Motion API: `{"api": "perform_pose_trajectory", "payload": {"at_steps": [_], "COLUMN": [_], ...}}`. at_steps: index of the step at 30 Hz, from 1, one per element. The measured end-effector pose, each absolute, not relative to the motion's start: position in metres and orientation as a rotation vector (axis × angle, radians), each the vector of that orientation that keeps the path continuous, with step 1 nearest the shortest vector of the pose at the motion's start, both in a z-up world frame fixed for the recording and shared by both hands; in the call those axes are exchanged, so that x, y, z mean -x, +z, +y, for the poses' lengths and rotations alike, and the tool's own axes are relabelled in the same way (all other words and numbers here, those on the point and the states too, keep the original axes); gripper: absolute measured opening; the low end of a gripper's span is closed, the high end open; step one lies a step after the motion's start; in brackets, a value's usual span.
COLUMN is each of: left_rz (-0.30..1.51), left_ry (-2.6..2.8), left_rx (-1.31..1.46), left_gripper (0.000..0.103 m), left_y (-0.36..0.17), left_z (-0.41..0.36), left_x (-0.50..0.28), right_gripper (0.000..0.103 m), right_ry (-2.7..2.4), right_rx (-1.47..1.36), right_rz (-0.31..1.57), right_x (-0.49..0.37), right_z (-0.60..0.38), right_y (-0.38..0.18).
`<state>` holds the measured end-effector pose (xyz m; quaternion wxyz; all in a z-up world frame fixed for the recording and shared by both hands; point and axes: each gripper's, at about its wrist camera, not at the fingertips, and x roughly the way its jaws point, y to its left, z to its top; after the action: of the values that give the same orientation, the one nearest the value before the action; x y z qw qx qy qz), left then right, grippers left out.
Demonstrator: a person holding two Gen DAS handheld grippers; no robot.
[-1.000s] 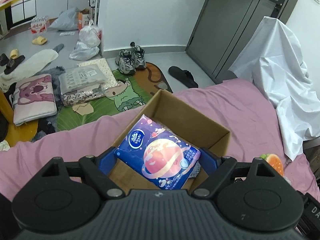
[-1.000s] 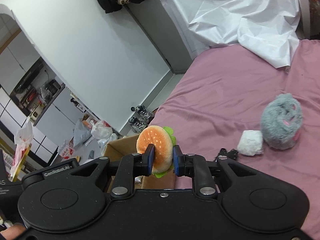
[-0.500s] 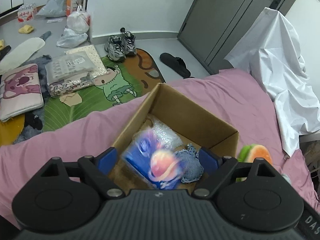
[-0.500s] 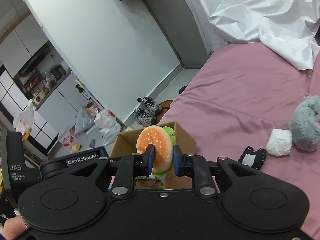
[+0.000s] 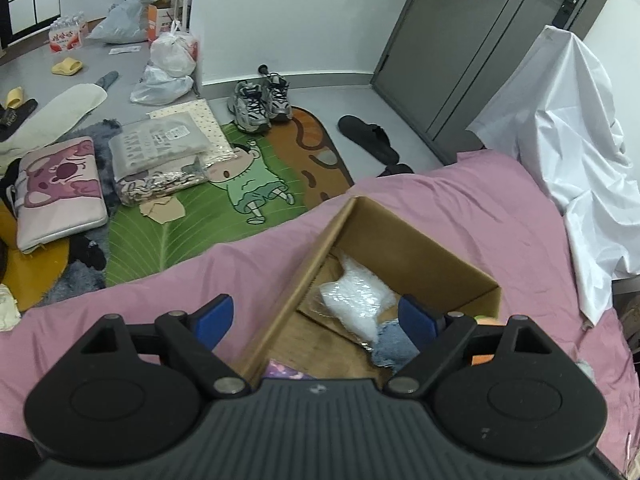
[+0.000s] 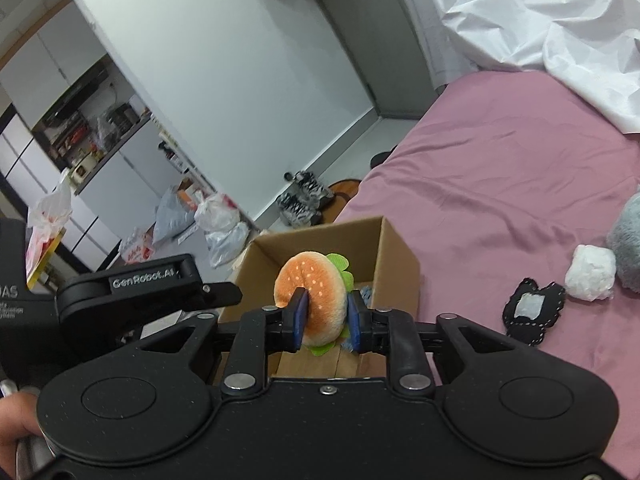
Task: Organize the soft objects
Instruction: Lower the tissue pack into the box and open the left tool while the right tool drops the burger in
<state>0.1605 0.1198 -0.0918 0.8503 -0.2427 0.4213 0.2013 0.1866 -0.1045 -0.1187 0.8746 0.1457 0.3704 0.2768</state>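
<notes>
Pink bedsheet (image 5: 460,196) fills my left wrist view, with a cluttered grey floor beyond it: a green cartoon rug (image 5: 240,196), a pair of grey sneakers (image 5: 262,100), a black slipper (image 5: 368,138) and a grey door (image 5: 472,36). On the sheet sits an open cardboard box (image 5: 400,248), set corner-on to me, its long side running up and to the right. Inside I see a crinkly white plastic bundle (image 5: 356,300), a scrap of blue denim (image 5: 392,346) beside it, and a purple edge of a tissue pack (image 5: 286,370) just above the gripper body. My left gripper (image 5: 316,322) hangs over the box's near left wall with its jaws spread wide and nothing between them.

Over in the right wrist view, the same sheet (image 6: 520,184) runs off to a crumpled white cloth (image 6: 540,12) at the top. My right gripper (image 6: 325,322) is clamped on a plush burger (image 6: 312,294): orange sesame bun, green felt lettuce poking out at top right and below. It stands on edge, the bun's round face turned toward the camera and slightly left, pads pinching its lower sides. It hangs above the near part of the box (image 6: 394,258). To the right on the sheet lie a black patch with a white centre (image 6: 534,312), a white wad (image 6: 591,278) and a grey furry plush (image 6: 628,242) at the frame edge. The left gripper (image 6: 224,294) shows at the left of the box.
</notes>
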Motion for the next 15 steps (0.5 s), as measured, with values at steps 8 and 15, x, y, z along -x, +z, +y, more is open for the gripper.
{"api": "perform_pose_trajectory", "payload": {"at_steps": [8, 15], "left_rz": [0.882, 0.922], "left_ry": [0.424, 0.409], "left_rx": [0.505, 0.464], "left_gripper": [0.089, 0.097], "left_y": [-0.08, -0.07], "left_z": [0.117, 0.106], "left_x": [-0.154, -0.15], "right_gripper": [0.069, 0.082], "right_ry": [0.559, 0.539], "right_rx": [-0.312, -0.308], "right_rz": [0.77, 0.76], "right_x": [-0.18, -0.175], "right_z": [-0.116, -0.127], "right_y": [-0.108, -0.101]}}
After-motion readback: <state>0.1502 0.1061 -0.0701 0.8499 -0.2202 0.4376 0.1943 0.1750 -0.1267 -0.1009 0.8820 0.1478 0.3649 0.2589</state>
